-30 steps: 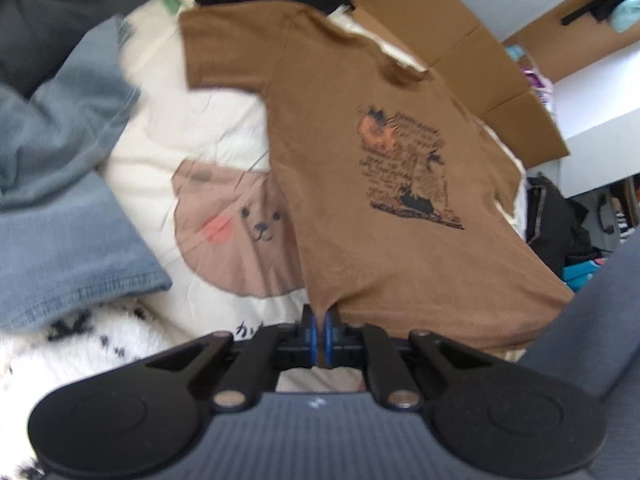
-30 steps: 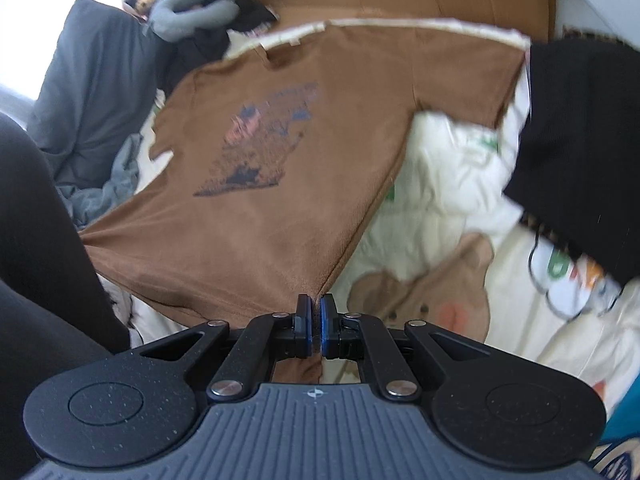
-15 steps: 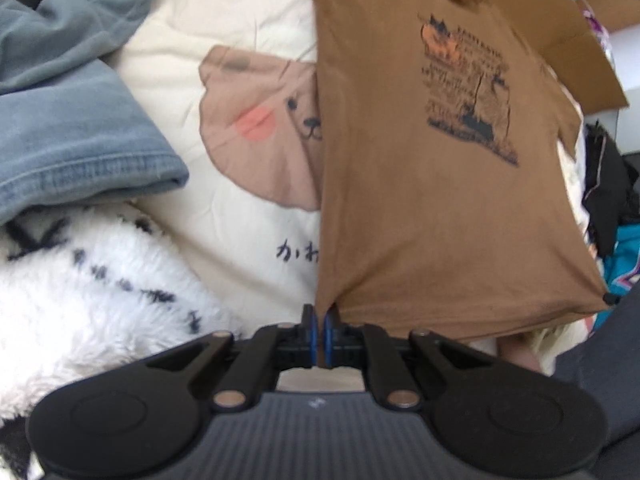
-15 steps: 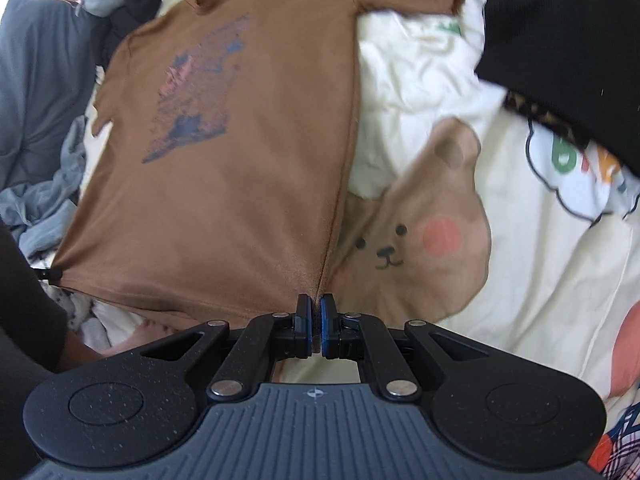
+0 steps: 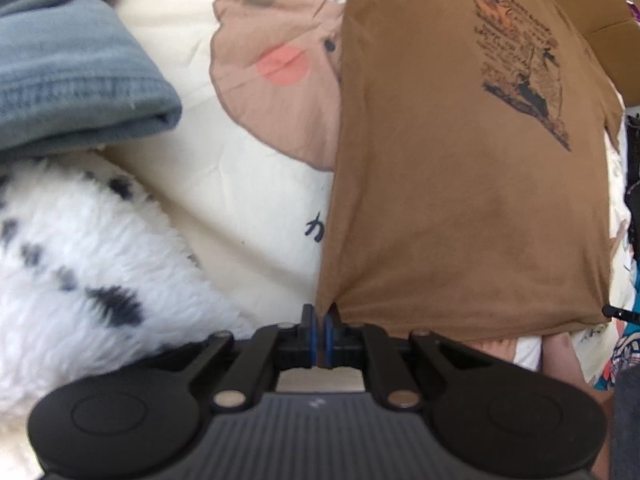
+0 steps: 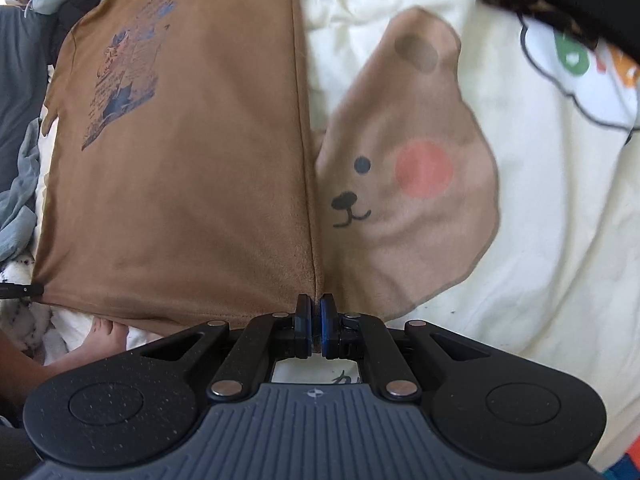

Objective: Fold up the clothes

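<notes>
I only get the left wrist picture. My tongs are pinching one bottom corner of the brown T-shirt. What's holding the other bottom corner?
Observer: The right tongs are shut on the other hem corner of the brown T-shirt, right where the side seam ends.
Operator: I see a pink cheek poking out beside the shirt. Does that bear have a mouth?
Observer: Yes. On the right side the bear printed on the bed cover shows a black nose with a small smile under it, just past the shirt's edge.
</notes>
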{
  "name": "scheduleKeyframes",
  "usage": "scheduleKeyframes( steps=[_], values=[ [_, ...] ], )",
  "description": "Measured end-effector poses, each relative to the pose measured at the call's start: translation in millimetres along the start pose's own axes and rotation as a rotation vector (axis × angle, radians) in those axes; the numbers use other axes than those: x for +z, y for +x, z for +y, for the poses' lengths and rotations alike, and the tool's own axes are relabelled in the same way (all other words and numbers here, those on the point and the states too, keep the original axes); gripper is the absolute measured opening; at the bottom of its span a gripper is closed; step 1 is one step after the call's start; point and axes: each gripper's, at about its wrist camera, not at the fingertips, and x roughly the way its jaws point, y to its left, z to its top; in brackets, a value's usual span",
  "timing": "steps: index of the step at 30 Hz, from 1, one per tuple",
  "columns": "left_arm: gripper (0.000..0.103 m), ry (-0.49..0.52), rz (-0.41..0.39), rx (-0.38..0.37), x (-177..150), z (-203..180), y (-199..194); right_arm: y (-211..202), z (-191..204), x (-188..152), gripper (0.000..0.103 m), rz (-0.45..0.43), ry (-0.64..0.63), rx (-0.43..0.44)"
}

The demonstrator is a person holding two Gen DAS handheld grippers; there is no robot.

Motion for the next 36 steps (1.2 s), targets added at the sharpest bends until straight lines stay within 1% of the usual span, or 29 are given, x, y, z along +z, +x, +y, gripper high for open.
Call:
scheduleKeyframes(
  steps=[1, 2, 5, 7, 8, 9, 11, 13, 14, 15, 17, 18, 20, 21, 25, 28, 31, 32, 35, 36],
  values=[
    [0.004, -0.002, 0.002, 0.003, -0.5, -0.2, -0.2, 2.3, -1.2, -1.8, 0.002, 0.002, 0.009, 0.009],
    [0.004, -0.004, 0.003, 0.004, -0.5, -0.2, -0.9, 4.7, -2.4, -3.6, 0.005, 0.004, 0.018, 0.018],
    [0.004, -0.011, 0.006, 0.005, -0.4, -0.1, -3.1, 9.2, -6.3, -7.1, 0.006, 0.008, 0.037, 0.051],
    [0.004, -0.012, 0.011, 0.010, 0.5, 0.3, -3.4, 10.7, -9.3, -5.7, 0.016, 0.008, 0.041, 0.065],
    [0.004, -0.013, 0.014, 0.013, 1.2, 0.4, -3.0, 11.5, -10.8, -4.5, 0.025, 0.007, 0.043, 0.068],
    [0.004, -0.014, 0.016, 0.017, 1.9, 0.3, -2.4, 12.3, -12.4, -3.3, 0.029, 0.006, 0.044, 0.072],
    [0.004, -0.015, 0.019, 0.024, 3.4, -0.2, -1.2, 17.8, -13.1, -1.4, 0.030, 0.022, 0.033, 0.063],
    [0.004, -0.015, 0.024, 0.032, 3.5, -0.8, -2.6, 23.9, -9.3, -1.0, 0.029, 0.043, -0.002, 0.045],
    [0.004, -0.016, 0.027, 0.030, 3.5, -0.7, -4.0, 26.5, -6.7, -1.0, 0.020, 0.053, -0.022, 0.034],
    [0.004, -0.018, 0.031, 0.028, 3.4, -0.5, -5.4, 28.4, -4.0, -1.0, 0.003, 0.063, -0.043, 0.027],
    [0.004, -0.018, 0.036, 0.015, 4.6, 1.3, -12.2, 24.0, 0.1, -0.6, 0.002, 0.072, -0.075, 0.023],
    [0.004, -0.024, 0.027, 0.003, 6.3, 3.9, -17.7, 18.3, -0.1, 0.0, 0.002, 0.063, -0.079, 0.024],
    [0.004, -0.076, -0.013, -0.035, 11.6, 15.9, -29.3, 4.6, -5.8, 1.7, 0.002, 0.032, -0.063, 0.031],
    [0.004, -0.081, -0.009, -0.038, 13.6, 18.7, -31.2, -2.0, -9.5, 2.6, 0.001, 0.016, -0.048, 0.039],
    [0.004, -0.006, 0.028, -0.003, 16.3, 10.6, -35.5, -14.5, -14.3, 3.3, 0.001, 0.024, -0.034, 0.052],
    [0.004, 0.000, 0.024, 0.017, 16.7, 10.3, -44.6, -20.4, -10.2, 4.9, 0.001, 0.041, -0.052, 0.054],
    [0.004, -0.021, 0.037, 0.020, 17.1, 14.2, -51.0, -26.8, -6.4, 6.8, 0.001, 0.042, -0.028, 0.095],
    [0.004, 0.004, 0.046, 0.036, 17.1, 10.4, -51.5, -27.9, -3.5, 7.6, 0.001, 0.045, -0.042, 0.090],
    [0.004, 0.123, 0.073, 0.104, 13.9, -6.2, -48.0, -24.1, 12.3, 4.3, 0.001, 0.081, -0.155, 0.017],
    [0.004, 0.131, 0.076, 0.114, 13.6, -8.2, -46.5, -22.6, 15.4, 3.9, 0.001, 0.085, -0.166, 0.011]
  ],
)
